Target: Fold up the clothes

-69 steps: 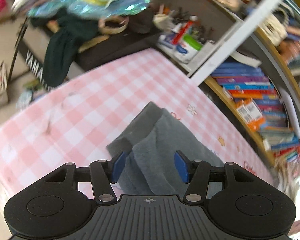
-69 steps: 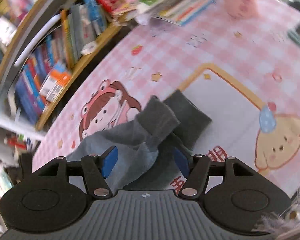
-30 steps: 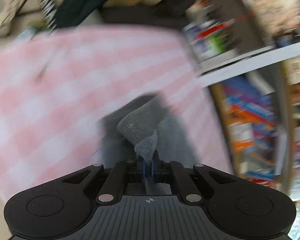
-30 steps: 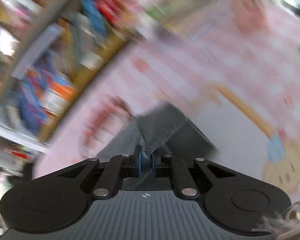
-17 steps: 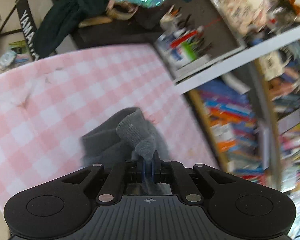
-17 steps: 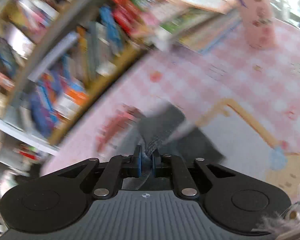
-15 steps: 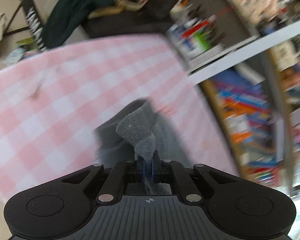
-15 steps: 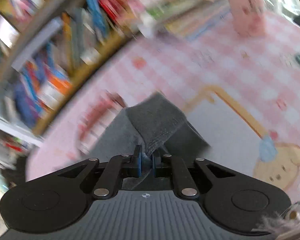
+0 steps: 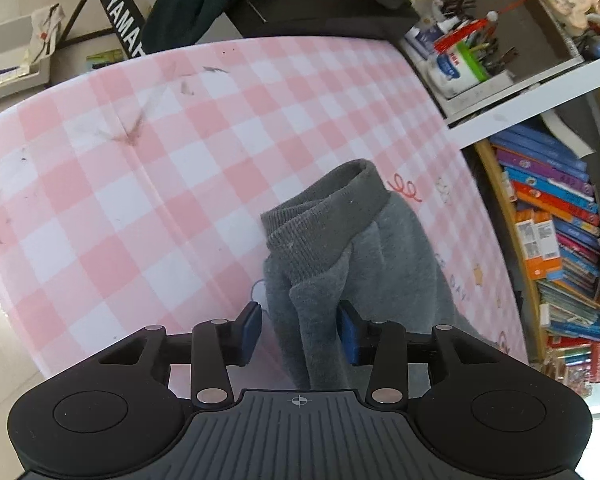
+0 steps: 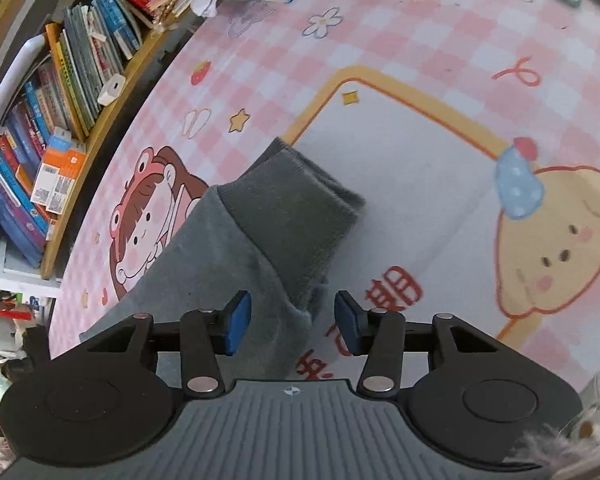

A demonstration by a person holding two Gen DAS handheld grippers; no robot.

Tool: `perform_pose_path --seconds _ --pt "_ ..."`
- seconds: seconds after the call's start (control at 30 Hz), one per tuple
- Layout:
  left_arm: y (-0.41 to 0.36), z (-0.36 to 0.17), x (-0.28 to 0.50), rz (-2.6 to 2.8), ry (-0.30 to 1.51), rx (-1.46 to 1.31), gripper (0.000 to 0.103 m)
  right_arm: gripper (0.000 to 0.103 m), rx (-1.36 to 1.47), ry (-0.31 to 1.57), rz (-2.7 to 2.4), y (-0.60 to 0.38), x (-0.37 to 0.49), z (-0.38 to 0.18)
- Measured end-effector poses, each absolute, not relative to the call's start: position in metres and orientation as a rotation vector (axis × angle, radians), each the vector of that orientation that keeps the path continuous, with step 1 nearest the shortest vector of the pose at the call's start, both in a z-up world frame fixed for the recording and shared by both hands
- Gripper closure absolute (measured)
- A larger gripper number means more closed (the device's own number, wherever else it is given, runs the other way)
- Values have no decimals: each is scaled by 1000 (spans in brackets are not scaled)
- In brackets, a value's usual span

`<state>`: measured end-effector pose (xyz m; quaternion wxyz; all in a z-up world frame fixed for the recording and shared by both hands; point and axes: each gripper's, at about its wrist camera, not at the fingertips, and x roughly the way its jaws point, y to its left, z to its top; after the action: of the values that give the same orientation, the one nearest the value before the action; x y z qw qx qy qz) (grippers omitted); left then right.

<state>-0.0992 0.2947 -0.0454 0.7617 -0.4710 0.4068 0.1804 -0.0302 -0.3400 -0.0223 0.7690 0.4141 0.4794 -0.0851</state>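
Pink checked mat [image 9: 148,184] lies under our grey garment [image 9: 384,272], bookshelves [image 10: 48,128] alongside. Its ribbed cuff [image 9: 328,216] sits at twelve o'clock from our left gripper [image 9: 300,330], with the cloth running lengthwise back between the parted jaws. In the right view the other cuff [image 10: 292,216] also lies at twelve, cloth between our right gripper [image 10: 292,322] jaws. Both jaws have just been opening, neither pressing the cloth. We judge both ends equally near.

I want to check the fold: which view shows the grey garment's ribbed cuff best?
The left wrist view: the grey fleece garment's ribbed knit cuff faces the camera, ribbing sharp, doubled over the fabric. The right wrist view shows a cuff as a flat dark band, ribbing indistinct.
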Motion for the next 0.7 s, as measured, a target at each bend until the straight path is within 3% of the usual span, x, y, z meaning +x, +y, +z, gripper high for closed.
perform_pose_path --seconds 0.17,0.3,0.33,0.43,0.7 --pt "291 -53 -87 410 879 -1049 64 66 891 1039 -199 -338 -22 -28" --pt "292 -56 -78 397 855 -1077 71 84 893 1040 -196 -339 -15 -33" --pt "293 -58 -74 390 863 -1083 83 85 891 1043 -188 -338 -12 -34" --pt "296 -56 -58 361 856 -1079 91 87 853 1029 -143 -335 2 -29" --pt "286 20 -54 136 538 -1052 94 88 901 792 63 -320 17 29"
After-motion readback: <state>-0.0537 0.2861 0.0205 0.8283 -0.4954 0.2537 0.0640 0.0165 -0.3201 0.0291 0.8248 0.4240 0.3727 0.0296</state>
